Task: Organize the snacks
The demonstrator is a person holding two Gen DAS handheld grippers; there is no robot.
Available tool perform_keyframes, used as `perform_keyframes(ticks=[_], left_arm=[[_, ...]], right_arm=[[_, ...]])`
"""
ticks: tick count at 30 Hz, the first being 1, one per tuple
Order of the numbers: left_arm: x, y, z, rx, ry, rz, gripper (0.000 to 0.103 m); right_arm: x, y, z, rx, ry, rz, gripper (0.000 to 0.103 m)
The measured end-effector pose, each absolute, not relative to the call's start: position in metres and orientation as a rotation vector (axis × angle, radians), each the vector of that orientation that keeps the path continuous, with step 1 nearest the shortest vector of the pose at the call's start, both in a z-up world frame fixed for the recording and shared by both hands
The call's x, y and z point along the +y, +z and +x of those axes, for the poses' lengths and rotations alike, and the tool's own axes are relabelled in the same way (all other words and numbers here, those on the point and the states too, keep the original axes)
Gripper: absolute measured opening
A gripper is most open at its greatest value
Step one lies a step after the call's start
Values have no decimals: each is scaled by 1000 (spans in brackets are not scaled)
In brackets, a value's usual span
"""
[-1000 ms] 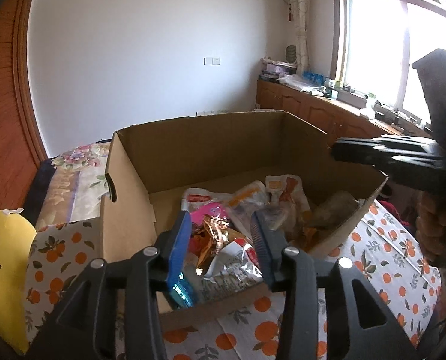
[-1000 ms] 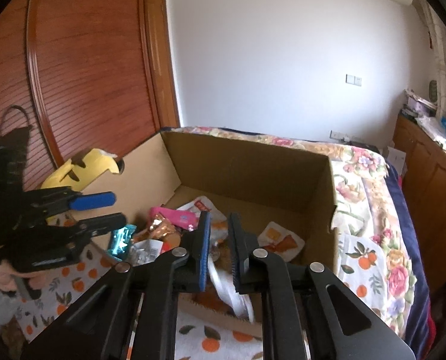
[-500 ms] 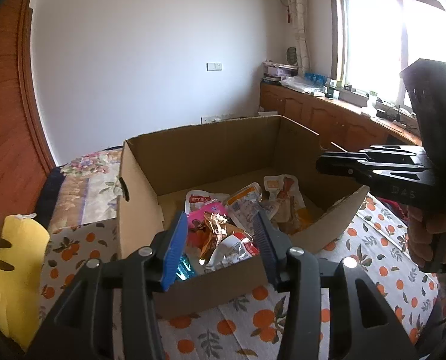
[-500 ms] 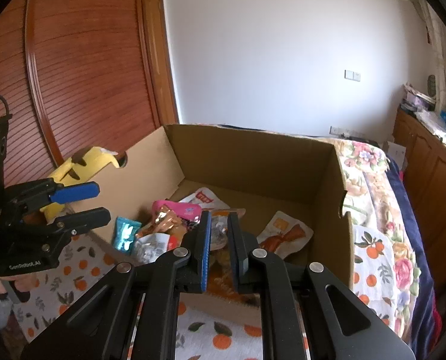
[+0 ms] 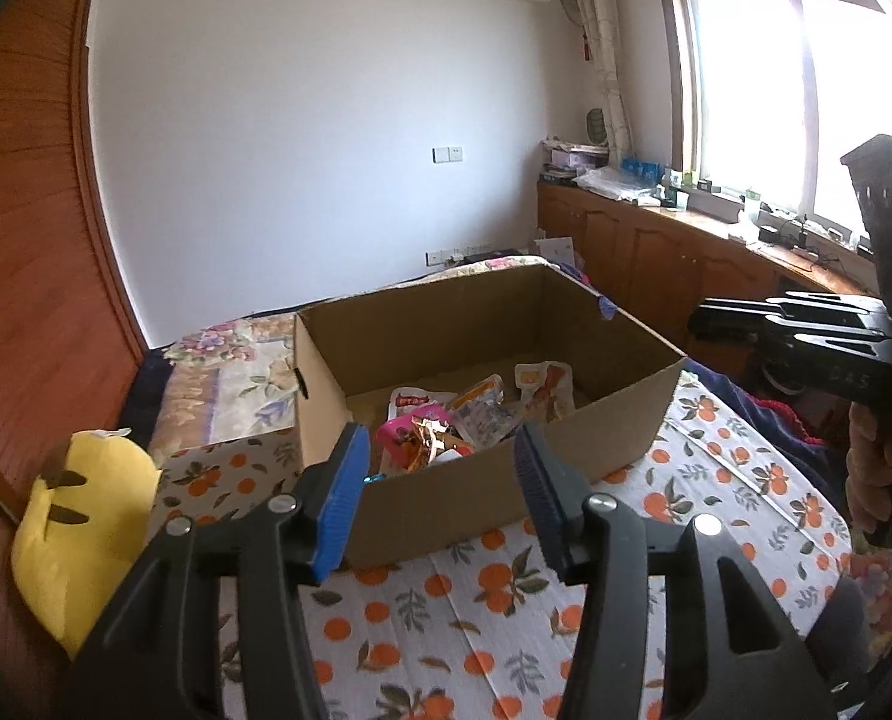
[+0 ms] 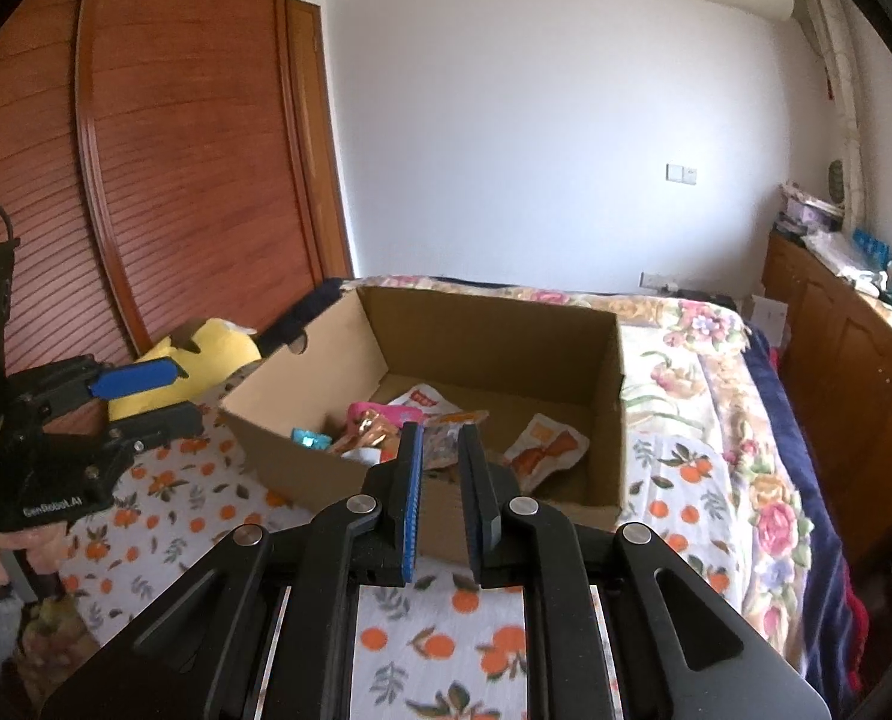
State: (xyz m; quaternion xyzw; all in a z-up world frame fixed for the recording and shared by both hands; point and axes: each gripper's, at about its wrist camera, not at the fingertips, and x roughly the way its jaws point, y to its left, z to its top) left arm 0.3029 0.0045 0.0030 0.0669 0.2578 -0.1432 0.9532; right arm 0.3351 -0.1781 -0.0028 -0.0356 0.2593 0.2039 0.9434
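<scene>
In the left wrist view, the left gripper point(image 5: 440, 480) is seen with its jaws spread wide and nothing held between them. Just ahead of its fingertips stands an open cardboard box point(image 5: 463, 498), whose near wall is framed by the two fingers. Beyond that wall, inside the box, a heap of snack packets point(image 5: 446, 426) is gathered toward the near left corner, with a white and orange pouch point(image 5: 541, 387) lying further in and to the right. The far half of the box floor is left bare. An orange-patterned cloth point(image 5: 493, 600) is spread below the gripper and around the box. To the left of the gripper a yellow plush toy point(image 5: 80, 534) lies at the cloth's edge. To the right, the right gripper point(image 5: 739, 315) is held above the cloth, apart from the box's right wall.

In the right wrist view, the right gripper point(image 6: 443, 498) is shown with a narrow gap between its jaws, gripping nothing. The box's near wall point(image 6: 302, 468) lies directly ahead and below the fingertips, with the packets point(image 6: 380, 432) just past it. The white and orange pouch point(image 6: 544, 450) lies ahead to the right, on open box floor. At the left, the left gripper point(image 6: 146, 399) is held open beside the box's left corner, with the plush toy point(image 6: 206, 354) behind it.
</scene>
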Motion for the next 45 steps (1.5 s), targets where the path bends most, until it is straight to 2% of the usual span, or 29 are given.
perform_keyframes(ticks=[9, 14, 21, 24, 26, 27, 28, 30, 31, 32, 34, 36, 40, 45], left_arm=[[22, 30, 255, 481, -237, 124, 57], [35, 43, 229, 442, -187, 116, 68], [42, 55, 199, 438, -164, 103, 70], [39, 55, 190, 444, -158, 95, 75], [37, 53, 183, 458, -160, 89, 76], [34, 52, 179, 461, -160, 88, 77], [33, 50, 174, 460, -160, 85, 78], [28, 48, 164, 453, -151, 91, 84], [27, 47, 157, 441, -145, 88, 92], [26, 46, 151, 432, -143, 83, 96], [25, 45, 140, 423, -150, 65, 101], [24, 46, 131, 414, -145, 53, 103], [19, 45, 114, 398, -114, 60, 103], [8, 44, 91, 386, -78, 86, 103]], right_arm=[[-194, 13, 281, 502, 389, -69, 11], [-202, 16, 251, 493, 377, -65, 11], [-206, 24, 220, 486, 376, -43, 12], [-206, 28, 210, 484, 373, -43, 17], [-205, 32, 202, 475, 361, -42, 32], [-206, 33, 198, 467, 352, -33, 47], [-207, 35, 194, 460, 350, -23, 54], [-208, 38, 185, 454, 344, -12, 63], [-208, 39, 181, 449, 332, -13, 71], [-209, 40, 177, 438, 320, -13, 81], [-211, 42, 167, 419, 309, -8, 90], [-211, 45, 159, 412, 302, -14, 91], [-211, 45, 144, 408, 296, -10, 103], [-207, 37, 127, 424, 277, -15, 103]])
